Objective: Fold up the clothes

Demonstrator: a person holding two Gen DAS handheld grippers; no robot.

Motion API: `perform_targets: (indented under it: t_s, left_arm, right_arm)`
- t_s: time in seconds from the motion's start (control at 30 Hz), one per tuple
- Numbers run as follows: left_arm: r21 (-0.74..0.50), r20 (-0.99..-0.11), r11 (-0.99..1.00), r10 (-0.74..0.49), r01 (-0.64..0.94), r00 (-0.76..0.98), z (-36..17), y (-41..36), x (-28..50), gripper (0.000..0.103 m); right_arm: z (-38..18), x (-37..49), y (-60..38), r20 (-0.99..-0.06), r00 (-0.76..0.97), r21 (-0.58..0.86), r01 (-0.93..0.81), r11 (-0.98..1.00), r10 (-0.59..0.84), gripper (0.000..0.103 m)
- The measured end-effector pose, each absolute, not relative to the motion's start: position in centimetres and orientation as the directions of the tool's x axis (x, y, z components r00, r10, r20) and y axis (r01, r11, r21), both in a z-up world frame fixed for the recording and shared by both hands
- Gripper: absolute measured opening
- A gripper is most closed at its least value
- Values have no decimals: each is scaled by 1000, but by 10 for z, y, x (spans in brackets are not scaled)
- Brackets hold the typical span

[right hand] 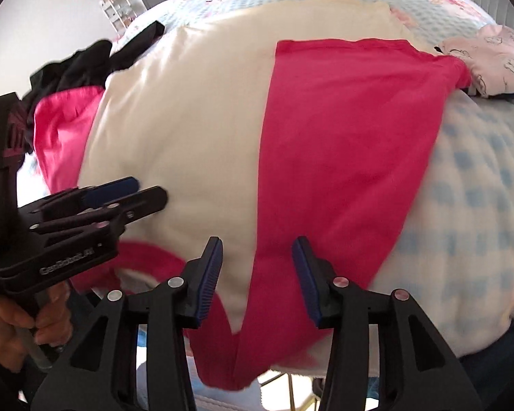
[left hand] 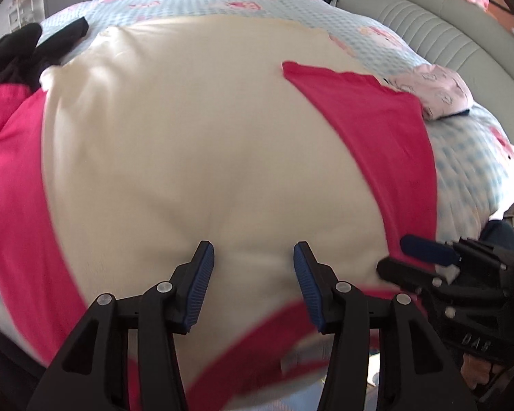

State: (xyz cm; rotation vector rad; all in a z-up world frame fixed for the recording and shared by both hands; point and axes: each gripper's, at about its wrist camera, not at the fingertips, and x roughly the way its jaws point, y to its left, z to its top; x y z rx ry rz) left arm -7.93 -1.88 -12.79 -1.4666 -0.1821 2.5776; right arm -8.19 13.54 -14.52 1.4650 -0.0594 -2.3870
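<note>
Your shirt (left hand: 195,144) lies spread on the bed (left hand: 469,178), cream in the body with pink sleeves: the right sleeve (right hand: 342,144) is folded in as a flat, straight-edged band across the body, and the left sleeve (left hand: 13,185) still trails off the other side. A pink neckband curves along the near edge, which hangs slightly past the mattress. The cloth looks like soft knit, mostly smooth, with a shallow pucker just ahead of your left gripper (left hand: 253,257).

That gripper's jaws stand apart over the cream body, nothing between the ribbed blue pads. Your right gripper (right hand: 257,250) is also parted, above the cream-pink seam near the hem, gripping nothing. The two tools sit just beside each other.

The bed cover is a quilted blue check with pink cartoon prints. A black garment (left hand: 13,54) is heaped at the far left, touching the left sleeve. A folded pale pink piece (right hand: 493,58) sits just beside the folded sleeve's cuff. Bare cover lies open to the right of the shirt.
</note>
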Motion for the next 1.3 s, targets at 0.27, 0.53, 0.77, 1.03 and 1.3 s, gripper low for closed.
perform_targets:
  t_s: [0.27,0.53,0.77,1.03,1.3]
  left_arm:
    - [-320,-756,-947,280,-38,-591,-99,-63,-58,51]
    - [-341,-699,-922,118,183,-705,-66,-172,-41,51]
    - [-398,-740,-789,-24,467,-672,-83,-284,-41,52]
    - [-510,-705,-784,143,355,-695,-102,-287,-77,31]
    - [-343,-632,-934,150,101,-761,-17,-220,-125,2]
  right_arm:
    - [-107,-78,134,-825,-441,257,263,-930,-353,44]
    - [-82,-115,63,-816,-389,275,387,-880,-427,44]
    - [-87,-125,5,-821,-336,295,443,-846,-462,45]
    - [-125,-123,1,-869,-263,306,381,-873,-419,45]
    - [-104,-136,39,-843,-346,321,290,-902,-411,45]
